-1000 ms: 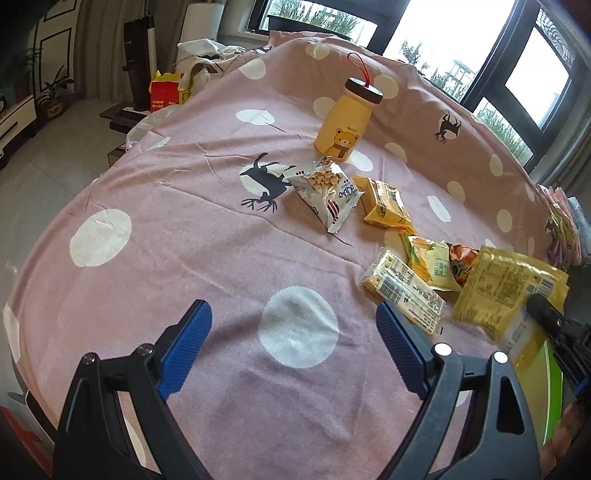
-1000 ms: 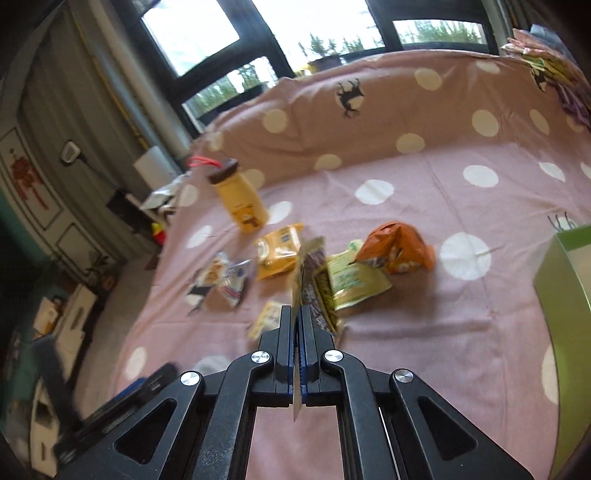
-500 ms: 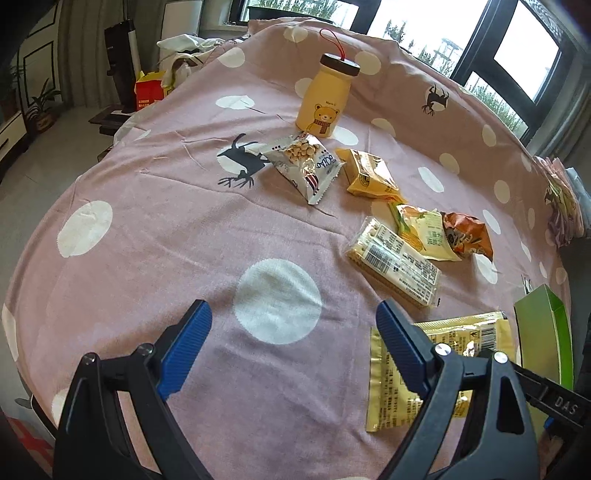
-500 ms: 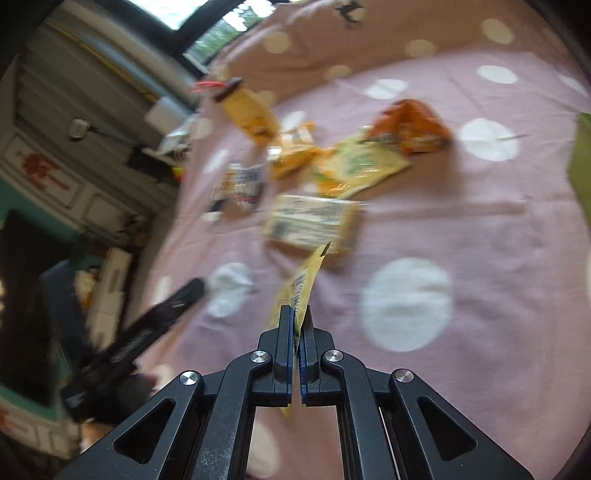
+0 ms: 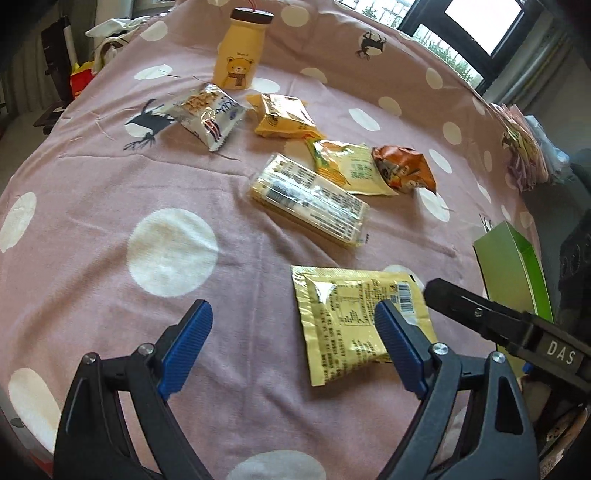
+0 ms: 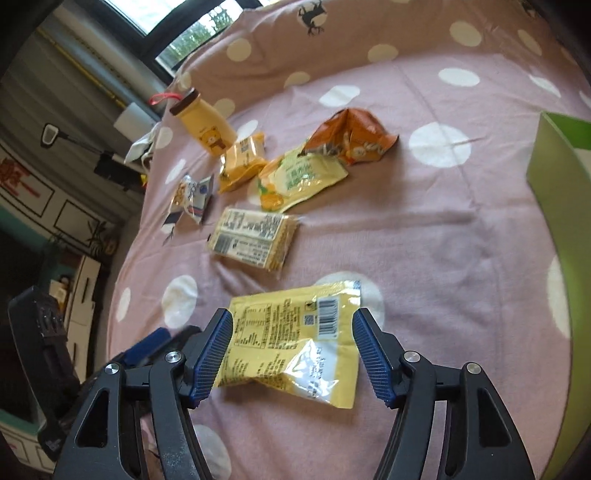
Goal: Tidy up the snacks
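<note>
Now both tongs, right and left, gape empty; yellow snack packet lies released, next likely the biscuit pack.

Daylight comes in from the windows behind the polka-dot cloth; panes blown out white, cloth evenly lit, shadows soft. Glare spots on the yellow packet wrapper nearest the lens. Strong fisheye bend and dark vignette at corners; right wrist view slightly motion-blurred, left sharper.
</note>
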### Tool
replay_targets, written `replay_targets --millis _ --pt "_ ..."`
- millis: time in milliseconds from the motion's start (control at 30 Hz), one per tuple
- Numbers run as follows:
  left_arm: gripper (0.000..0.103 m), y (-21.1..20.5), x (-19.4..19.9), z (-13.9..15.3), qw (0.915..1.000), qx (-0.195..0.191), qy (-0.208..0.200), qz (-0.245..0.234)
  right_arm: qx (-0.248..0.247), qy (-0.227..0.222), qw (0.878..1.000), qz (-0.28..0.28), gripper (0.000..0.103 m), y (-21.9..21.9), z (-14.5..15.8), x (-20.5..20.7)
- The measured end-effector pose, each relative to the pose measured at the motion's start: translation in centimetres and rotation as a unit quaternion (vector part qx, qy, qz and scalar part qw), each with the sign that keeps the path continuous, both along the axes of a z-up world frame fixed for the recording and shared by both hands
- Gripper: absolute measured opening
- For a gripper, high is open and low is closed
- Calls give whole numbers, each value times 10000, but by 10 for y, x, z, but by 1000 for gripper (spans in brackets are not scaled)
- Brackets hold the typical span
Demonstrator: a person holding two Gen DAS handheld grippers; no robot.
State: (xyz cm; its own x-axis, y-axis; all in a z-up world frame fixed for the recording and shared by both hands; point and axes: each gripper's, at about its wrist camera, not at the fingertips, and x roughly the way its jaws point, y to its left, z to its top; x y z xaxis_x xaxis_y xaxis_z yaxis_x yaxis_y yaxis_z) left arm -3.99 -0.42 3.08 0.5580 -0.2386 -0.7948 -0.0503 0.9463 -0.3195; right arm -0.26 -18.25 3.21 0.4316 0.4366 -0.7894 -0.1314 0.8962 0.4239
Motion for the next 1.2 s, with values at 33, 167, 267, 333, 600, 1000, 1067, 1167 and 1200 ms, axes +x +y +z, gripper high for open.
replay_targets --millis 33,167,267,333,600,1000,1067,1167,1200 --pt "83 -4 0 -1 10000 1 20 -78 -56 31 10000 -7 68 2 -3 1" --pt "72 -19 3 -10 9992 -72 209 -337 -32 168 9999 7 68 5 -12 3" --pt "60 -28 6 -19 9967 -374 415 -588 46 274 9996 22 68 6 -18 5" --pt "54 -33 6 -21 9974 -250 375 -564 123 347 9993 103 68 9 -22 6" --pt "41 -26 7 -21 9977 -351 376 -448 -363 143 9991 -150 68 4 -14 1" --pt "27 -31 7 -21 9980 -199 282 -536 -82 287 9994 -201 68 1 -27 5" --pt "27 -35 6 -20 9980 -108 230 -582 -174 237 9995 -141 68 6 -27 4" --pt "27 -43 6 -19 9975 56 153 -689 311 341 9987 221 66 14 -29 3" --pt "24 -44 6 -19 9973 55 140 -725 734 506 9947 507 58 19 -32 3"
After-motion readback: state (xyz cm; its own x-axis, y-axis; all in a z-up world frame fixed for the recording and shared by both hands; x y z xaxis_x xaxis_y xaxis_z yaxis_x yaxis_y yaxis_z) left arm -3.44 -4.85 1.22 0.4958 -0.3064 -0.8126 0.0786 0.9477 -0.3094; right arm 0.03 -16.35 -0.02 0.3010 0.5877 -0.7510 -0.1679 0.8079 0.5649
